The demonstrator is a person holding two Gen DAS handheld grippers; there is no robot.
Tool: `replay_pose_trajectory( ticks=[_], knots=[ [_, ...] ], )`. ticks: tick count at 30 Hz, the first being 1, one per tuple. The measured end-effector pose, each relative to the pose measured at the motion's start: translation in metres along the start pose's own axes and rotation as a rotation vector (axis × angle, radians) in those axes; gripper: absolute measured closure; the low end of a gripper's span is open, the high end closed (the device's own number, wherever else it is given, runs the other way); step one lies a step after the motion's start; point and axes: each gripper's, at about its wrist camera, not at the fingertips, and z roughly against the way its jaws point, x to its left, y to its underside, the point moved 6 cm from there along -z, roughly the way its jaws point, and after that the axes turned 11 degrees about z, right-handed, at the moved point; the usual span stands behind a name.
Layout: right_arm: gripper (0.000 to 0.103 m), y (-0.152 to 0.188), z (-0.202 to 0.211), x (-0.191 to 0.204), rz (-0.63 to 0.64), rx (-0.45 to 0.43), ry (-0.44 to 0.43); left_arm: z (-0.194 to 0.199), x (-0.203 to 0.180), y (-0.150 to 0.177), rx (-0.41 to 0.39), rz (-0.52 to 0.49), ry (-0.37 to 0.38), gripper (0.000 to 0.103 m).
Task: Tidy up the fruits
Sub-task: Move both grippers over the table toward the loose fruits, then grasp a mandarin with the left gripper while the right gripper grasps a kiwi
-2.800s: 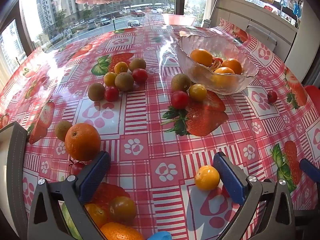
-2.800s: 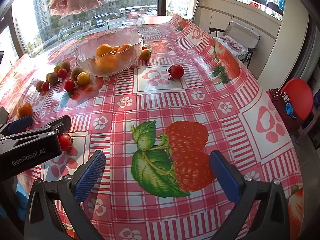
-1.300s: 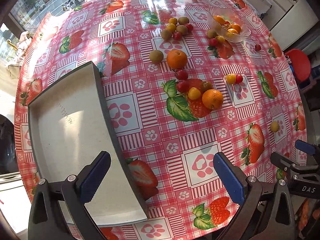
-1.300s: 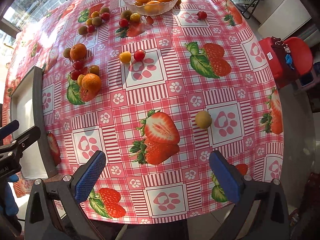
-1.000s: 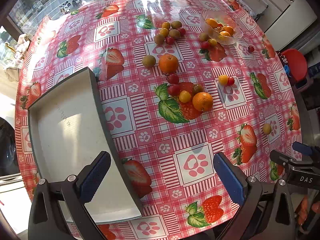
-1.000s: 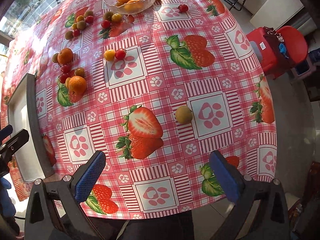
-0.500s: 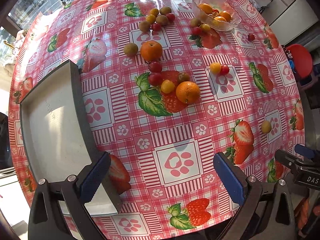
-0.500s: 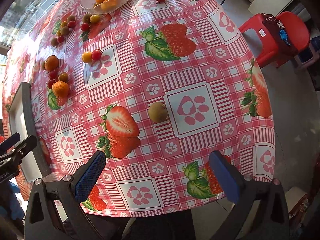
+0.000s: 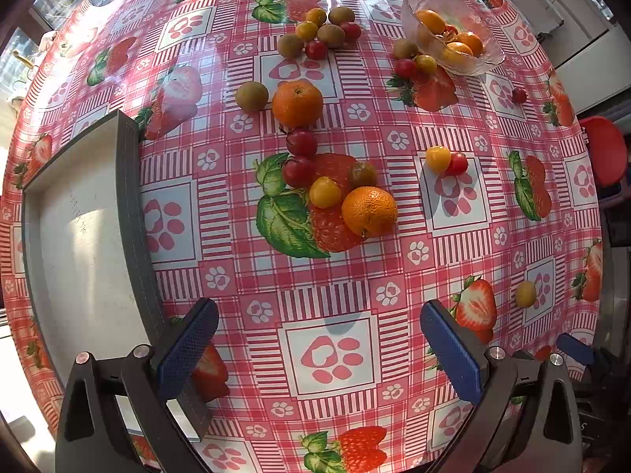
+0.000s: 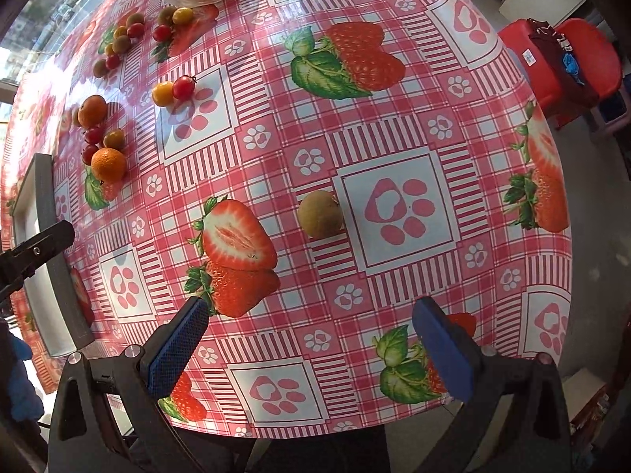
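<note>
Left gripper (image 9: 319,349): hovering above the near part of the table, blue pads spread wide, carrying nothing. Right gripper (image 10: 307,349): likewise spread wide and carrying nothing, hanging over the table's near right corner.

Item nearest the right gripper: one brownish-green round fruit (image 10: 320,213), lying alone on the tablecloth (image 10: 394,126) beside a paw-print square, well apart from the rest. Judged firm-skinned and light; likely rolling if nudged, so the pads are best closing across its widest middle from above.

Item group ahead of the left gripper: an orange (image 9: 369,211) touching or just beside a yellow cherry tomato (image 9: 325,192), a darker small fruit (image 9: 362,174) and two red cherry tomatoes (image 9: 299,171) behind them. Orange judged heaviest and sturdy, its dimpled rind giving good purchase. Tomatoes judged smooth, slippery and easily burst; a gentle, centred squeeze is called for.

Further out: a second orange (image 9: 297,103) with a brown fruit beside it; a yellow and red tomato pair (image 9: 445,161) standing apart to the right; a cluster of small fruits (image 9: 319,35) at the far side.

Containers: a grey tray (image 9: 126,181) sitting at the left edge with nothing in it; a glass bowl (image 9: 489,59) at the far right already holding several orange fruits, more lying just beside it.
</note>
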Motion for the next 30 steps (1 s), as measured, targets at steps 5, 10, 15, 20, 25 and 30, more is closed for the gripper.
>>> replay_pose_trajectory(
  ticks=[5, 10, 15, 20, 25, 30],
  knots=[
    [0.000, -0.006, -0.010, -0.011, 0.015, -0.007, 0.020, -0.013, -0.014, -0.012, -0.020, 0.024, -0.004, 0.000],
    [0.000, -0.027, -0.021, -0.030, 0.044, -0.018, 0.045, -0.029, -0.025, -0.022, -0.034, 0.056, -0.012, 0.000],
    [0.007, -0.047, -0.030, -0.028, 0.090, -0.039, 0.058, -0.048, -0.025, -0.027, -0.006, 0.110, -0.019, 0.018],
    [0.019, -0.055, -0.043, -0.018, 0.121, -0.030, 0.060, -0.053, -0.020, -0.032, -0.028, 0.162, -0.026, 0.018],
    [0.030, -0.052, -0.045, -0.007, 0.128, -0.047, 0.104, -0.055, -0.023, -0.040, -0.021, 0.167, -0.026, 0.042],
    [0.074, -0.044, -0.036, -0.006, 0.157, -0.072, 0.081, -0.055, -0.030, -0.037, -0.033, 0.167, -0.021, 0.066]
  ],
)
